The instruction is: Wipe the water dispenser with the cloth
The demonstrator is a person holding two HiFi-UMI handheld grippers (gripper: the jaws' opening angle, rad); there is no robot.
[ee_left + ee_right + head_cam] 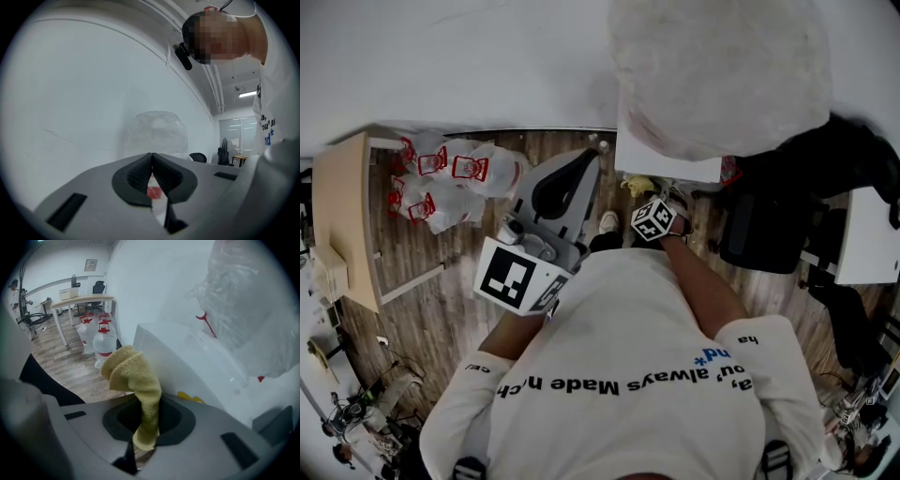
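The white water dispenser [667, 161] stands against the wall, and a large plastic-wrapped bottle [717, 75] sits on top of it. My right gripper [645, 197] is at the dispenser's front left corner, shut on a yellow cloth [637, 185]. In the right gripper view the cloth [133, 373] bunches up out of the gripper [147, 411] beside the dispenser's white side [187, 364], below the bottle [248, 301]. My left gripper [591, 159] is held left of the dispenser and clear of it. Its jaws [151, 164] are shut and empty, facing the wall and the bottle [157, 131].
Several water jugs with red caps [441, 178] stand on the wood floor at the left, beside a wooden table [342, 216]. A black chair and bags [787, 206] crowd the right, by a white desk [867, 234]. The same jugs [96, 338] and table [79, 298] appear in the right gripper view.
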